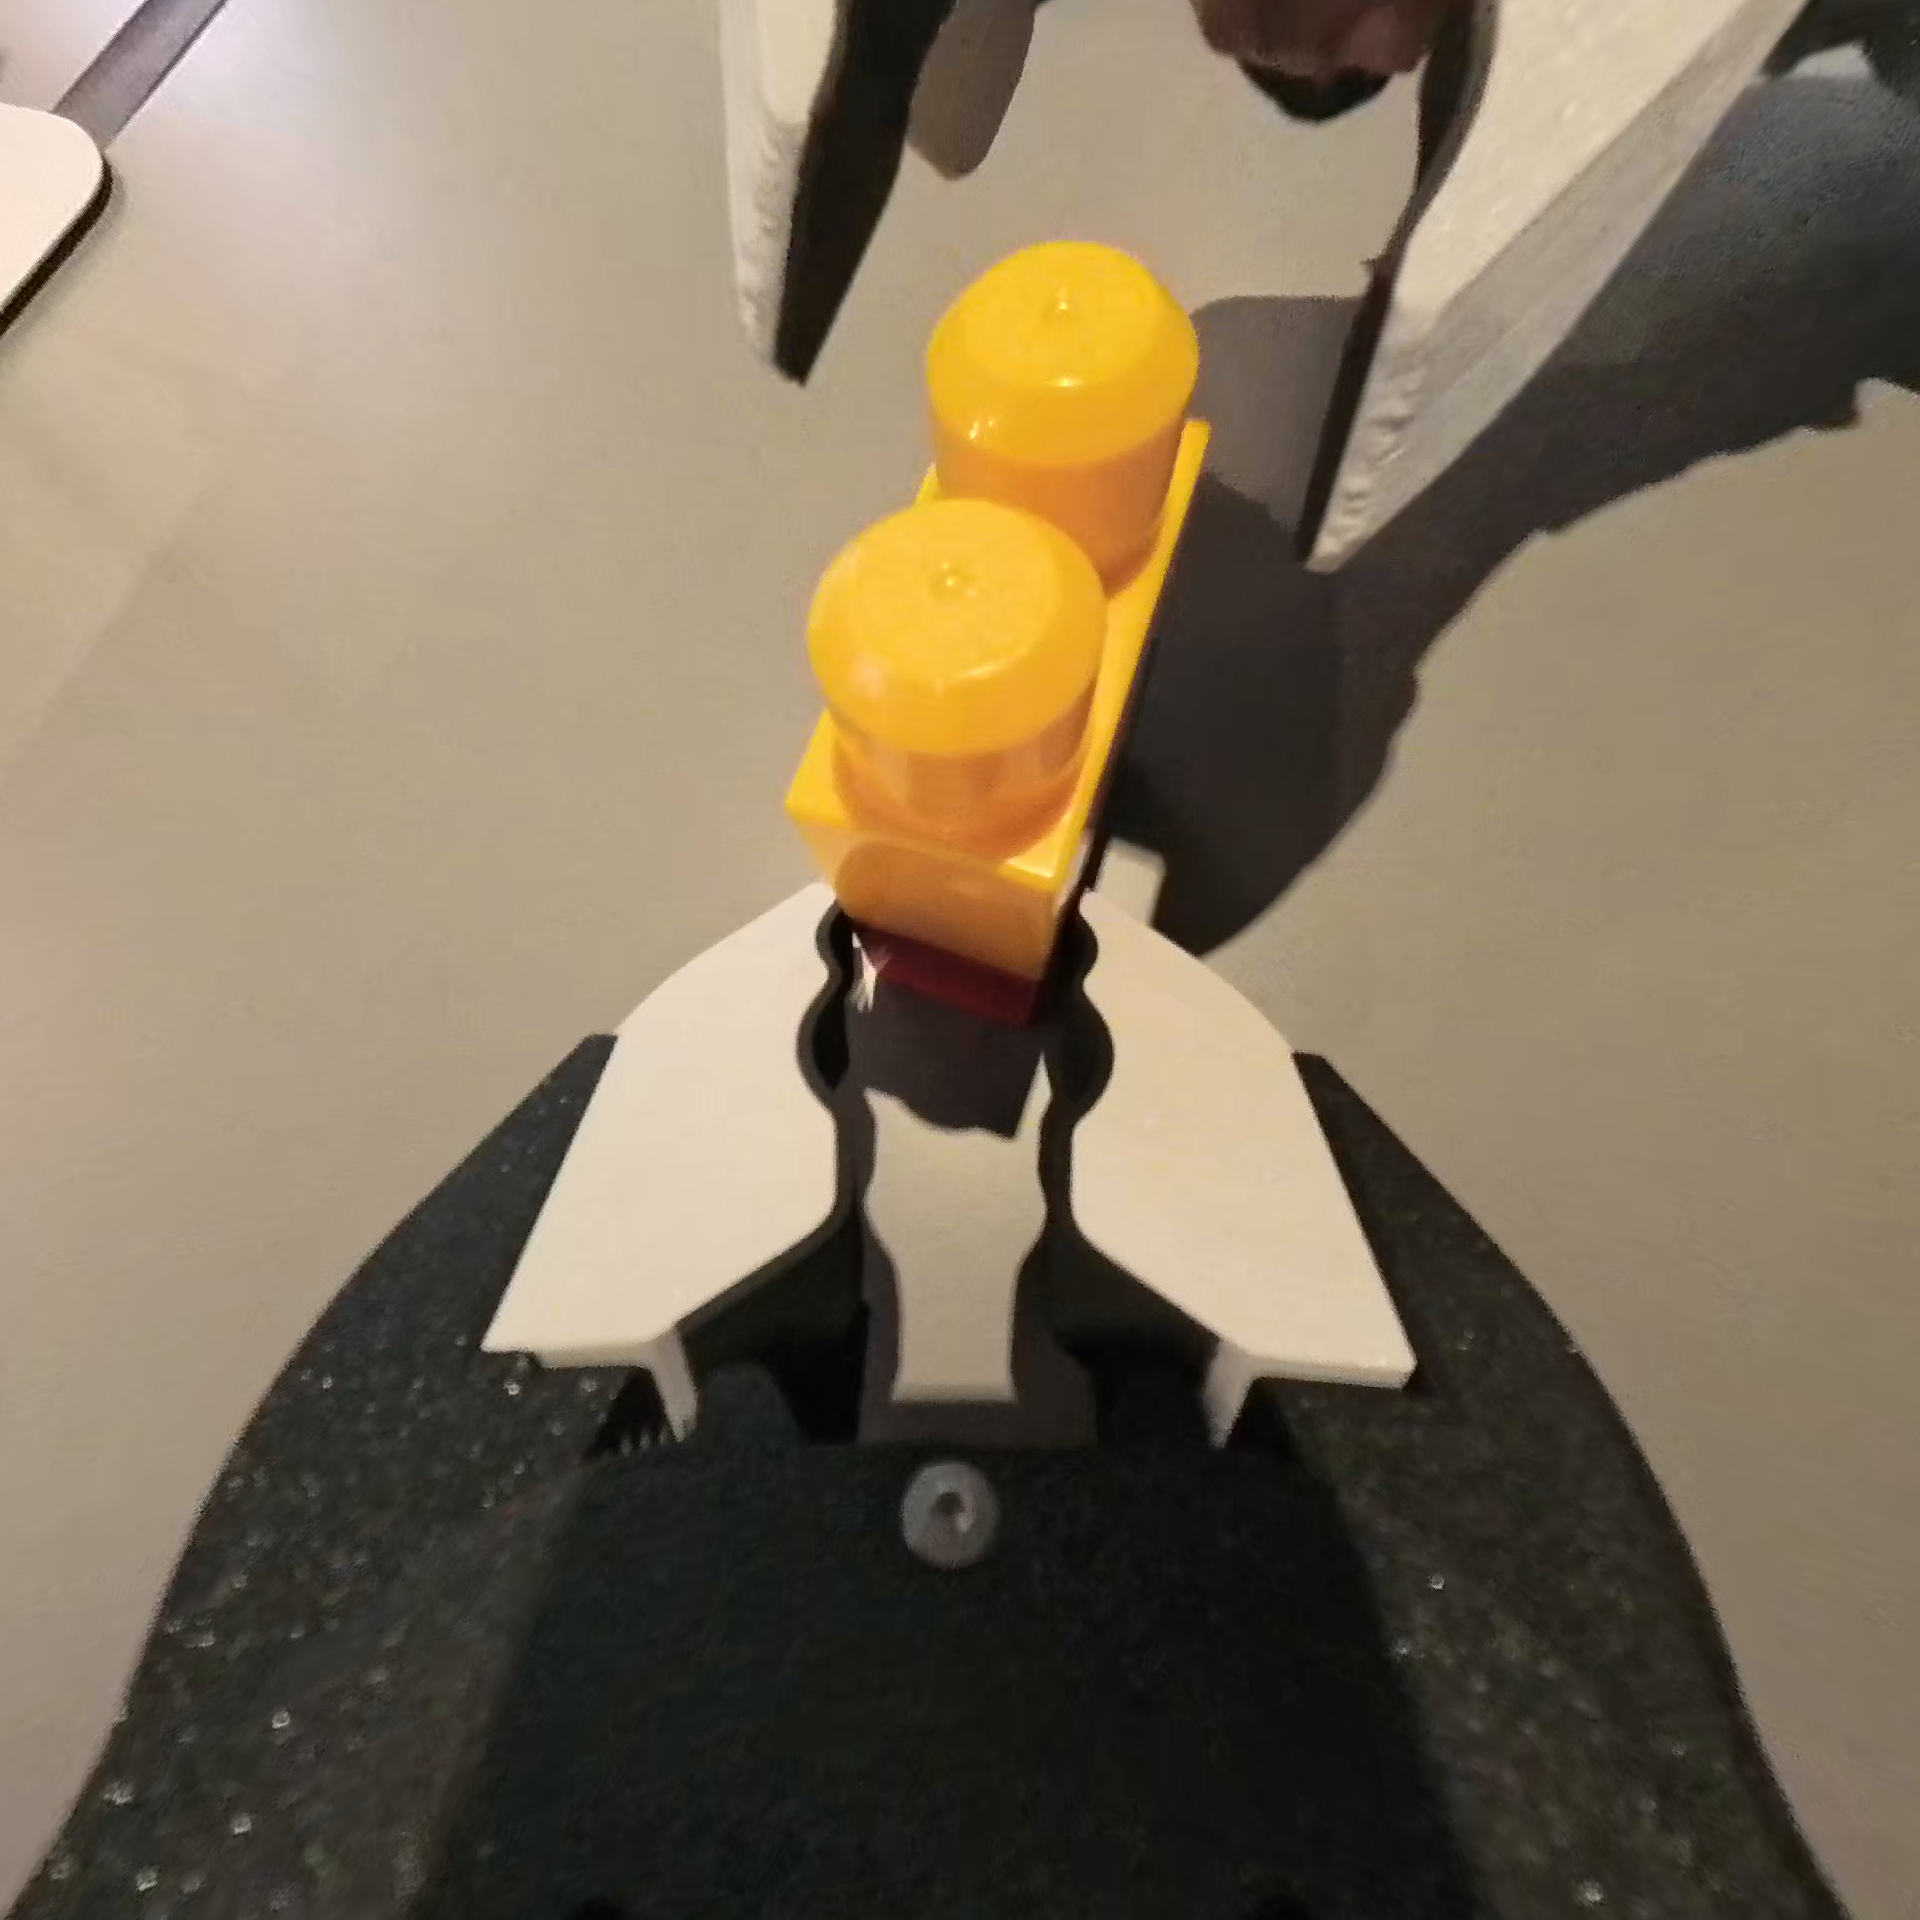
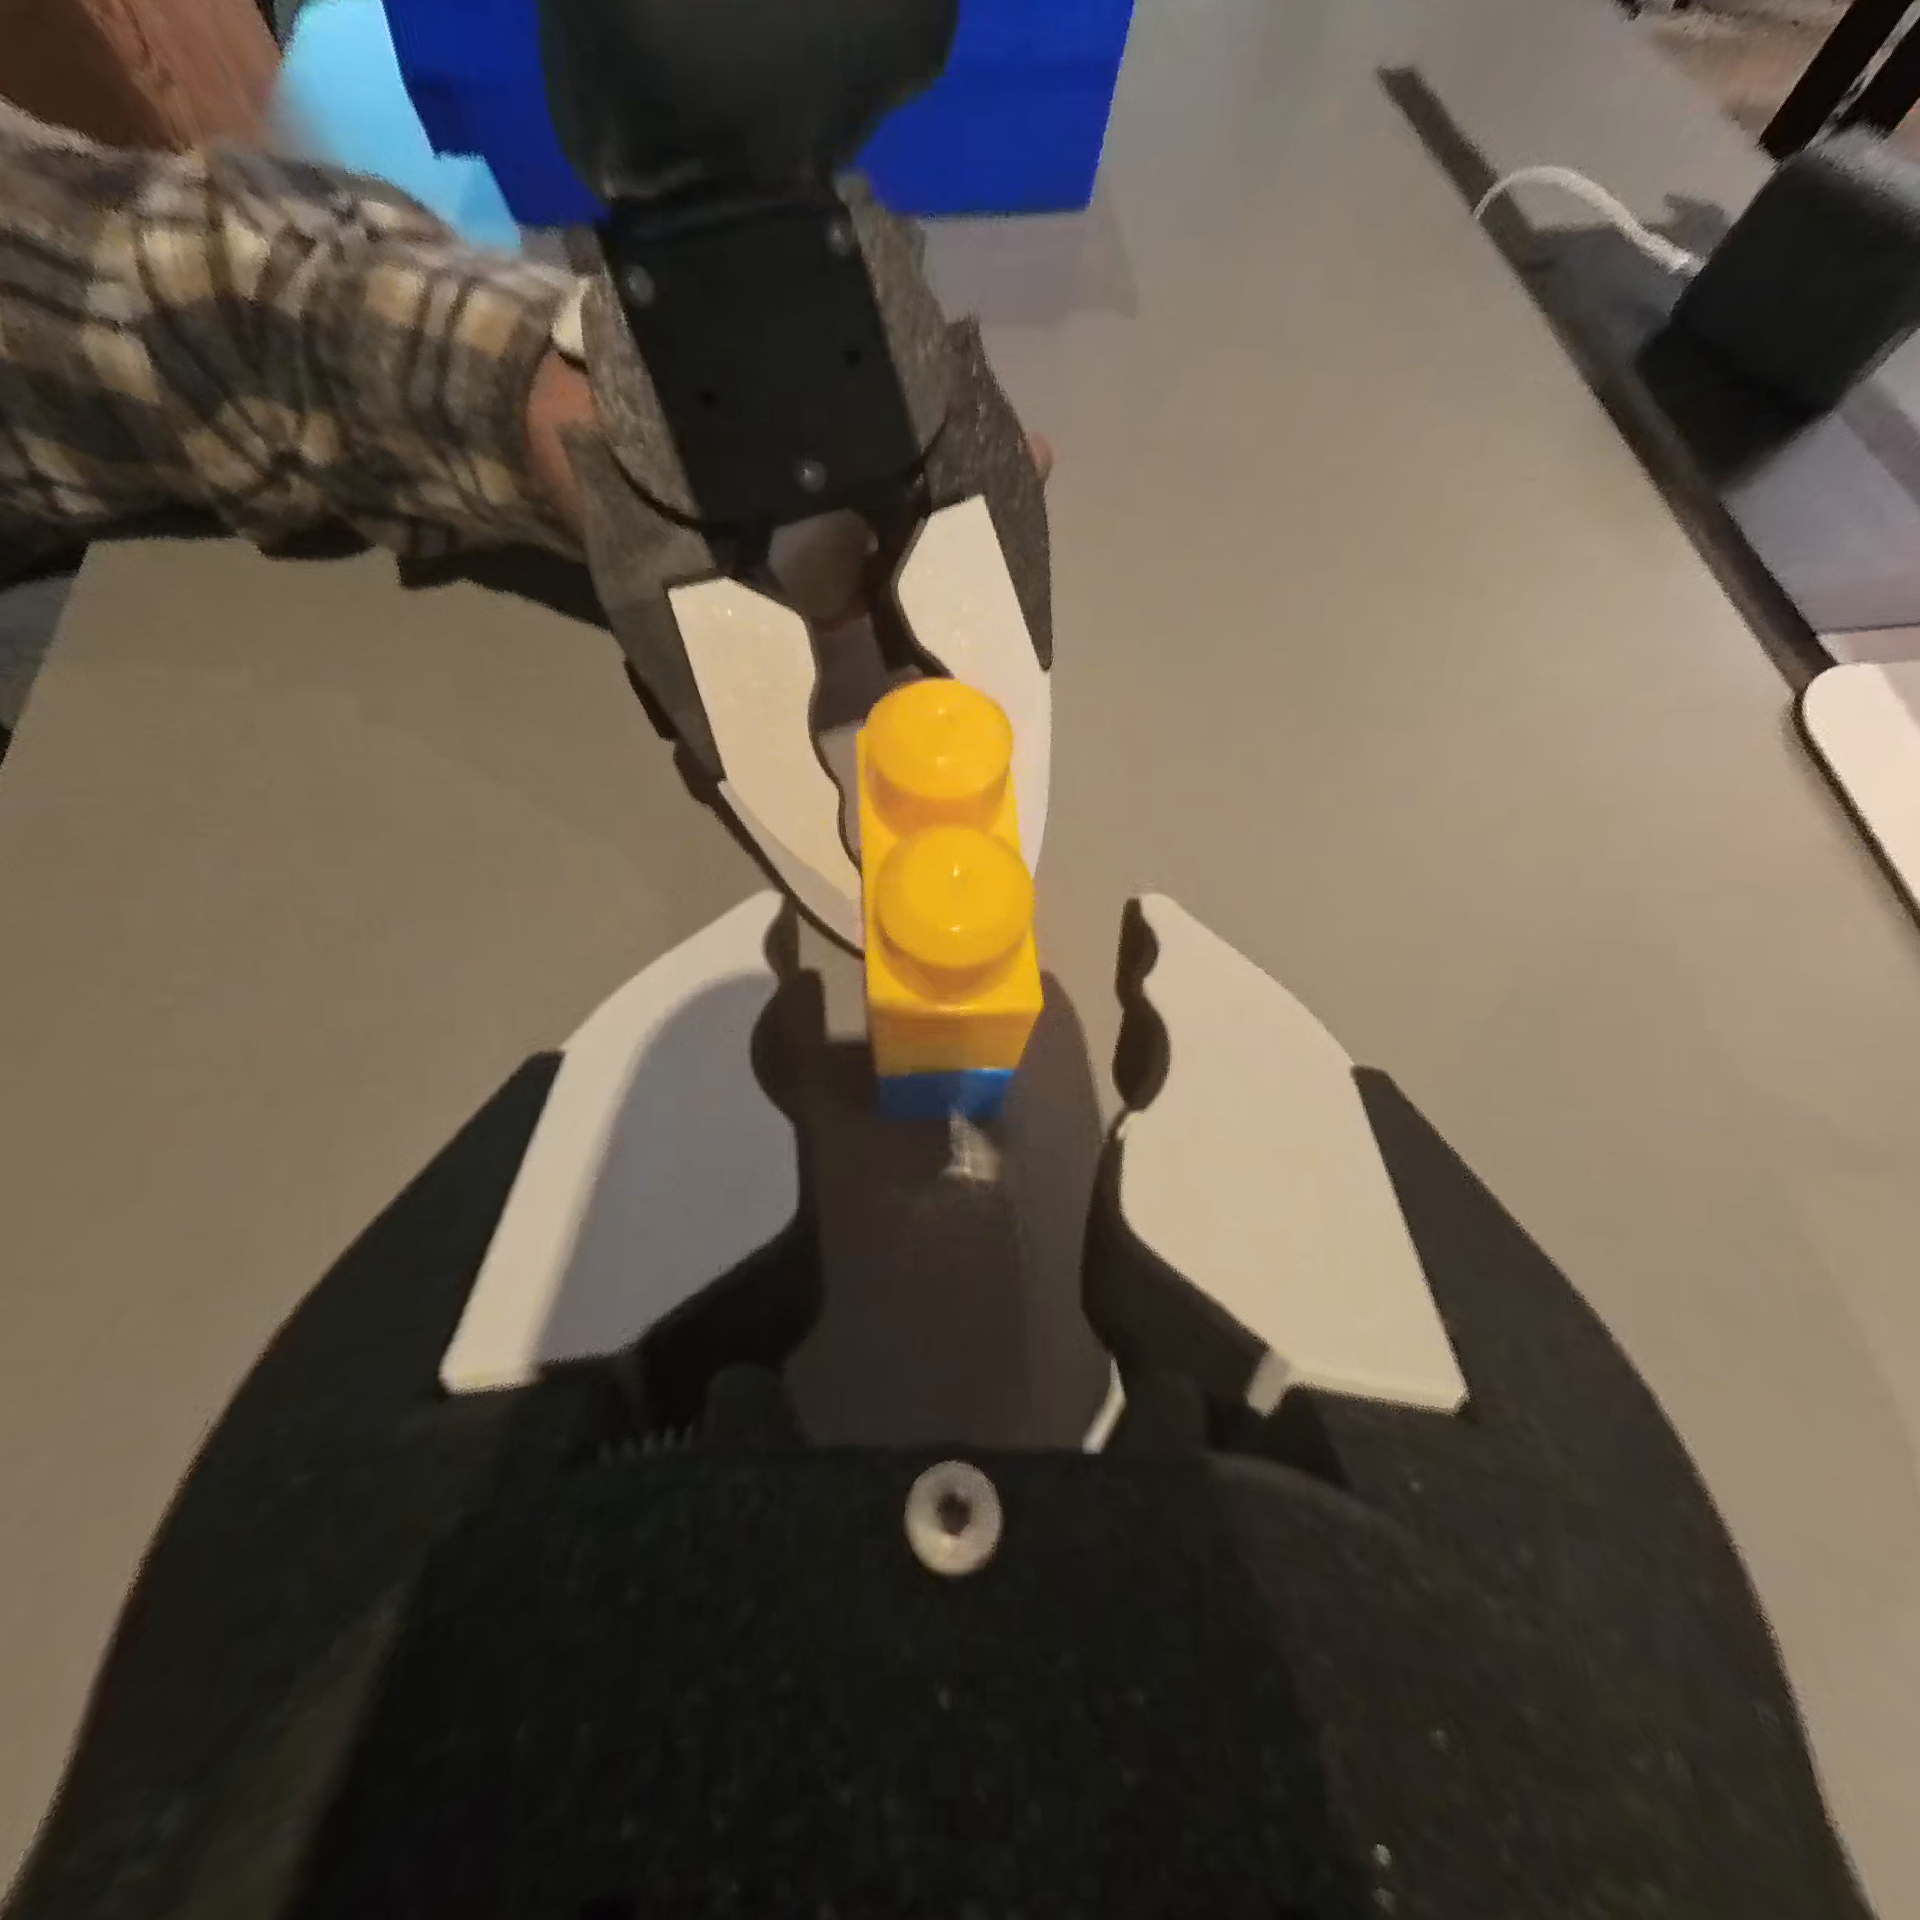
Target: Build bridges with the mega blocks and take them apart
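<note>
Grey worktop [image 2: 1351, 623] carries a two-stud yellow plastic block [image 1: 997, 644], clamped by the left gripper [image 1: 951, 966]; the right gripper [image 2: 951, 997] is spread apart. A blue block [image 2: 940, 1093] beneath is shown only in the right wrist view.

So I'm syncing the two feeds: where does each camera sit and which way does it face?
Left wrist view: sits on the left gripper, looks along its fingers, shut on the yellow block, towards the open right gripper.
Right wrist view: sits on the right gripper, faces the left gripper and a plaid sleeve.
Shared: block, both grippers, grey table.
</note>
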Available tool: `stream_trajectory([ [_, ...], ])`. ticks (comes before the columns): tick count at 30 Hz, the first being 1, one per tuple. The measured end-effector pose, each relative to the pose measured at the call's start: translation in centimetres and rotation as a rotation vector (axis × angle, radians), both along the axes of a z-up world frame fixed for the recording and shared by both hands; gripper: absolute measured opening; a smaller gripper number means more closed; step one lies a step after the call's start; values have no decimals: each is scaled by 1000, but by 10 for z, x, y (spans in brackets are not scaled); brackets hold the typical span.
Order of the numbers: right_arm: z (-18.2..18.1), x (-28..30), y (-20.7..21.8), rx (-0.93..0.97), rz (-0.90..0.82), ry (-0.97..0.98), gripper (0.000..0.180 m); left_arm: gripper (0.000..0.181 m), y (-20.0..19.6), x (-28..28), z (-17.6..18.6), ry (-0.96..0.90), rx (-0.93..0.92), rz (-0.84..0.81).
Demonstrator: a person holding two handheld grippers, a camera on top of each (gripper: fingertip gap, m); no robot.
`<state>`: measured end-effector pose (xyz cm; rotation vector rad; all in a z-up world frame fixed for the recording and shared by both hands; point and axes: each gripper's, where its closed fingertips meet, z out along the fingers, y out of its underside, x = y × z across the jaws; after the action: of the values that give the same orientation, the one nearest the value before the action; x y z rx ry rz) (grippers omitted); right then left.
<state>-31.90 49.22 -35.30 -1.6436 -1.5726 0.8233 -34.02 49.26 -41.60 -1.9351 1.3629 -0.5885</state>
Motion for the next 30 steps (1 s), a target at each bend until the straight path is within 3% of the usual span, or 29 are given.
stream_trajectory([
  [4,-16,-6,-3,18,25,-129,57,38,-1,1,0,-2,0,-1],
  [8,-34,-14,-1,-6,27,-253,39,38,-1,1,0,1,9,-1],
  [11,-35,-16,-4,-25,59,-285,37,39,-2,-4,2,-9,15,-15],
  [16,11,6,1,-83,82,-186,37,54,6,-24,54,-312,-13,16],
  [20,66,70,19,-40,32,-149,36,49,15,-43,94,-533,33,69],
  [25,112,201,44,38,-144,-288,36,47,15,-46,90,-450,120,73],
  [30,127,344,49,98,-261,-484,37,47,8,-35,88,-388,185,63],
])
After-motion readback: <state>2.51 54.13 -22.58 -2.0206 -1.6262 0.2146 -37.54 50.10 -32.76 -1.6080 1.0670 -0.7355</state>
